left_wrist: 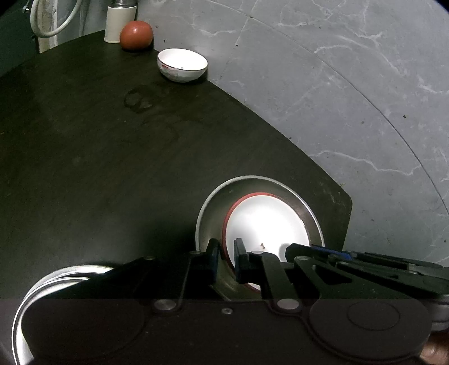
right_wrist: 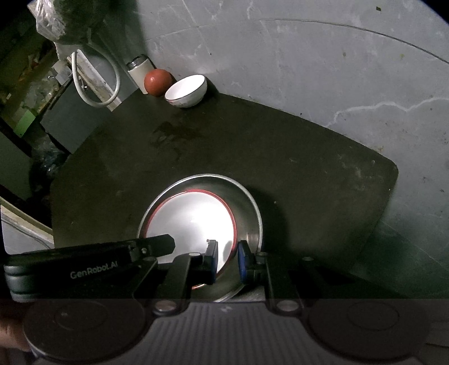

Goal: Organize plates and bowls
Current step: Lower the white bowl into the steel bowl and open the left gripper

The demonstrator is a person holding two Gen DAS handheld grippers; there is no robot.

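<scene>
A white plate with a red rim [left_wrist: 266, 221] [right_wrist: 193, 219] lies inside a steel plate [left_wrist: 213, 207] [right_wrist: 249, 207] near the table's right corner. My left gripper [left_wrist: 226, 259] straddles the red-rimmed plate's near-left edge, one finger on each side. My right gripper [right_wrist: 227, 259] straddles its near-right edge the same way. Both sets of jaws stand narrowly apart around the rim. A white bowl [left_wrist: 182, 64] [right_wrist: 186, 91] stands at the far table edge. Another steel plate [left_wrist: 42, 289] lies at the near left.
The table [left_wrist: 112, 168] [right_wrist: 280, 154] is dark and its edge runs close by the plates. A red ball-like object [left_wrist: 136, 35] [right_wrist: 157, 82] and a white canister [left_wrist: 119, 22] [right_wrist: 140, 70] stand at the far corner. Grey marble floor lies beyond.
</scene>
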